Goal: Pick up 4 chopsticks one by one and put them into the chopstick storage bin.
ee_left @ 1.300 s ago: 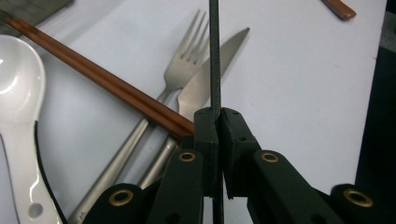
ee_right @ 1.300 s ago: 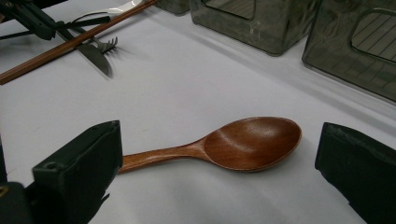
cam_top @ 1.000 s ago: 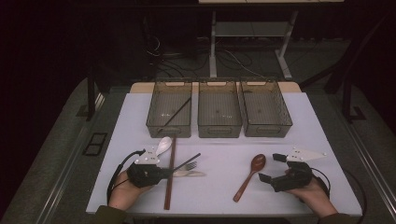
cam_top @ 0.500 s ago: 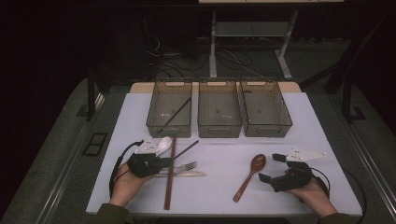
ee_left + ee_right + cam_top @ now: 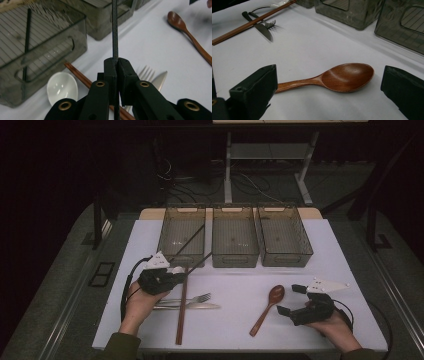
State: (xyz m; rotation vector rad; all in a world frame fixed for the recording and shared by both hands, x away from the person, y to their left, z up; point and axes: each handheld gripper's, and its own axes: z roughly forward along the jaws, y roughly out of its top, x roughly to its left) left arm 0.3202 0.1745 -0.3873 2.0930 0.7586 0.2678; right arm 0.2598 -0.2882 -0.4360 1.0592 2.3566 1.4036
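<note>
Left tongs [image 5: 176, 274] pinching a black chopstick [image 5: 114, 30] near its lower end, lifted off the surface, tip slanting toward the left bin [image 5: 166, 245] at the far edge, where a matching black chopstick [image 5: 192, 239] already lies. Likely light, stiff, thin and a bit slippery; best gripped closer to mid-length to stop swinging. Right tongs [image 5: 332, 87] spread wide, flanking a wooden spoon [image 5: 342, 77] near the surface's right front. Brown chopstick [image 5: 181, 307], fork [image 5: 192, 298], knife [image 5: 197, 306] and white spoon [image 5: 61, 87] resting nearby. No readable writing anywhere.
</note>
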